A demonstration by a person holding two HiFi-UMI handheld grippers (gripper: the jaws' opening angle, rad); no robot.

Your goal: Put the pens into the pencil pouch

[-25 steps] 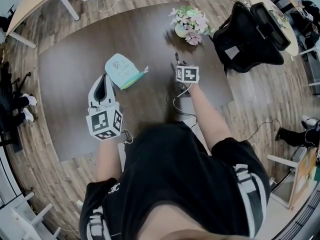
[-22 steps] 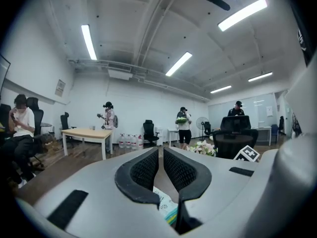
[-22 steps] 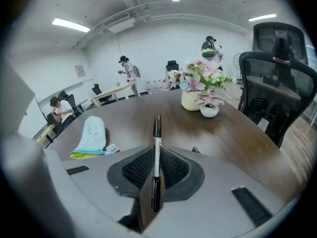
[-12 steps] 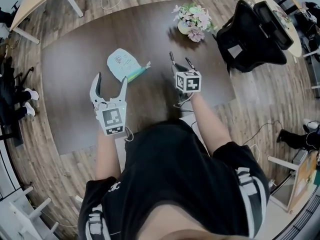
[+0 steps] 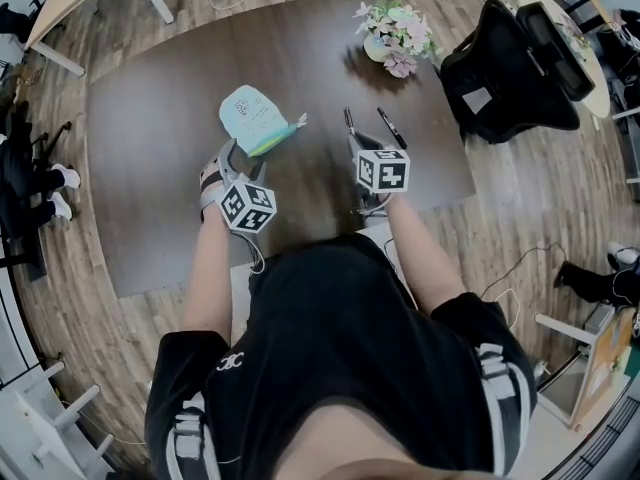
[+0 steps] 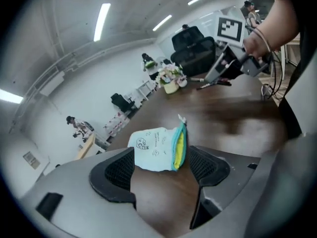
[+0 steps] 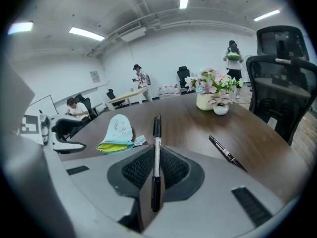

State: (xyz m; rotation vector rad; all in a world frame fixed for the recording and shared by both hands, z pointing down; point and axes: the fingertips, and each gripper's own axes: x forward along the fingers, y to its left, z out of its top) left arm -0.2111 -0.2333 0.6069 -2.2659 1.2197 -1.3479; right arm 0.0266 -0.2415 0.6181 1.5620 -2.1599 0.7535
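Observation:
A light blue pencil pouch [image 5: 253,116] with a yellow-lined open mouth [image 6: 180,150] lies on the dark table [image 5: 150,168]. My left gripper [image 5: 233,160] is low, just short of it. Its jaws have just been opening and stand wide, with nothing pressed between the pads [image 6: 115,175]; the pouch [image 6: 154,149] shows in the gap beyond the tips. My right gripper [image 7: 156,171] is shut on a black and white pen [image 7: 157,155], which sticks out forward [image 5: 349,125]. A second black pen [image 5: 392,128] lies on the table to its right [image 7: 227,154].
A pot of pink and white flowers [image 5: 396,36] stands at the table's far side [image 7: 212,94]. A black office chair [image 5: 515,63] sits at the table's right edge. Cables hang from both grippers toward the person's body. Other people sit and stand in the background.
My left gripper has dropped toward the table, rolled over, and gone from shut to wide open next to the pouch. My right gripper has shifted a little, still holding the pen.

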